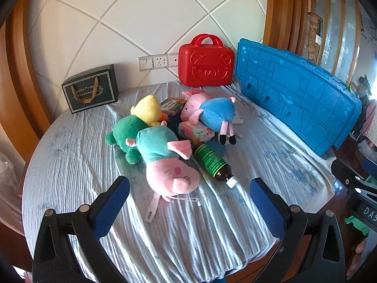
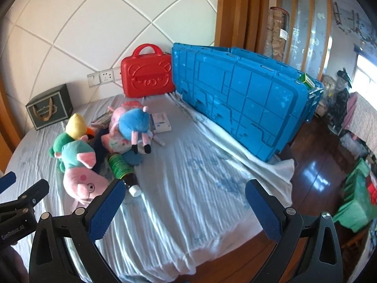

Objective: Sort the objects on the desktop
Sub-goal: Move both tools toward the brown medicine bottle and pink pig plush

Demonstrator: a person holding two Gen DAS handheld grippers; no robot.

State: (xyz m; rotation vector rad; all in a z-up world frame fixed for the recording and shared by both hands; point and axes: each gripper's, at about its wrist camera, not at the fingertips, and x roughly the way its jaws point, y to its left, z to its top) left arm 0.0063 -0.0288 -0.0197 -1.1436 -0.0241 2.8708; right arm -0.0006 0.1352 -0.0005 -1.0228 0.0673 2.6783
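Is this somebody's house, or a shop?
Most likely a room in a home. Plush toys like the pink pig lie on a cloth-covered round table, wall sockets sit behind, and a shiny wooden floor shows beyond.

A white diamond-panelled wall (image 1: 132,18) is filling the upper left; daylight is glaring off the dark wooden floor (image 2: 315,172) at right.

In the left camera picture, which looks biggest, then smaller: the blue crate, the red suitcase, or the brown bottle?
1. blue crate
2. red suitcase
3. brown bottle, smallest although it lies nearest the camera
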